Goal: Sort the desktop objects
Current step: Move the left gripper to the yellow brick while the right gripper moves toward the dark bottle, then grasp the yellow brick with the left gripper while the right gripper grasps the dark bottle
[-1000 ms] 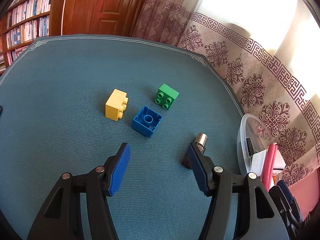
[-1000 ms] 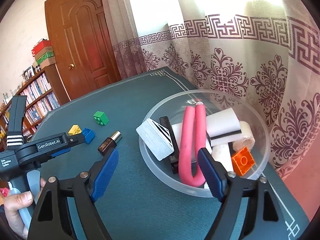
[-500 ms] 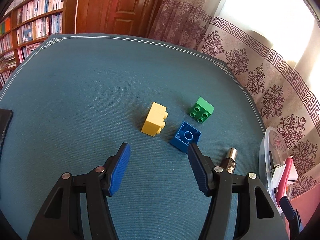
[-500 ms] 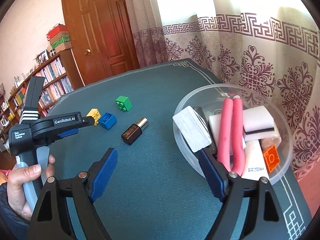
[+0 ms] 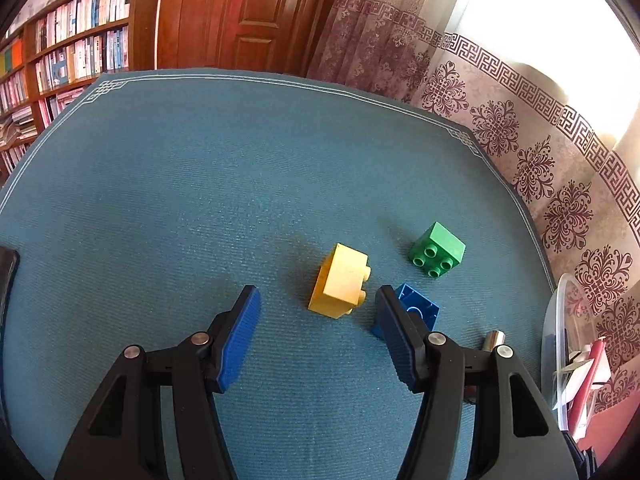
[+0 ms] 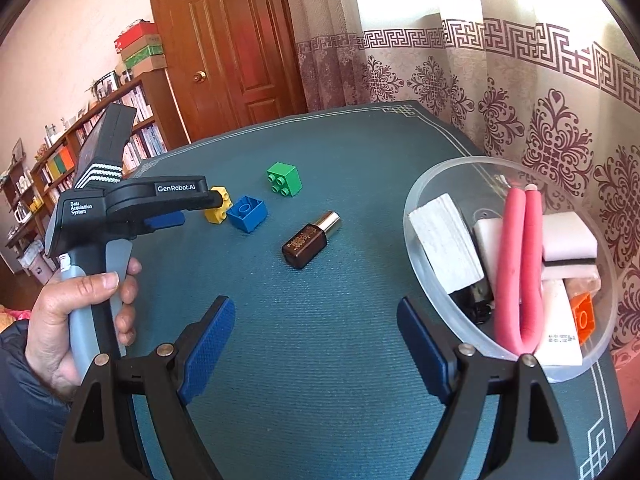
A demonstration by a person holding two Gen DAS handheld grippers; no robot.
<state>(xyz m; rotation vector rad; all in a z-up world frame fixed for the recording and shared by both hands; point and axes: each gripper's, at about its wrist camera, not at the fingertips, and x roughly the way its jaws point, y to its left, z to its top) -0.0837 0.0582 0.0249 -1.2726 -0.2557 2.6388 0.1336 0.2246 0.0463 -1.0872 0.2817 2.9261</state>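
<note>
While my left gripper (image 5: 318, 328) hangs over the teal tablecloth (image 5: 200, 200) with its jaws apart and nothing clasped, the yellow brick (image 5: 340, 280) sits just ahead of the gap between the blue pads, right of centre in the left wrist view. A blue brick (image 5: 420, 308) lies hollow side up just beside it, partly behind the right-hand pad, and the green brick (image 5: 438, 250) rests on its side a little further up and to the right. My right gripper (image 6: 316, 344) is likewise released, jaws wide and empty, low in its own frame. Above it, near the middle, I see a small brown bottle (image 6: 310, 238) with a metallic cap lying flat. At the right edge stands a clear bowl (image 6: 416, 216) holding a pink foam tube (image 6: 516, 272), white pieces and an orange brick (image 6: 583, 314). At lower left a hand (image 6: 76, 312) grips the left gripper's handle.
</note>
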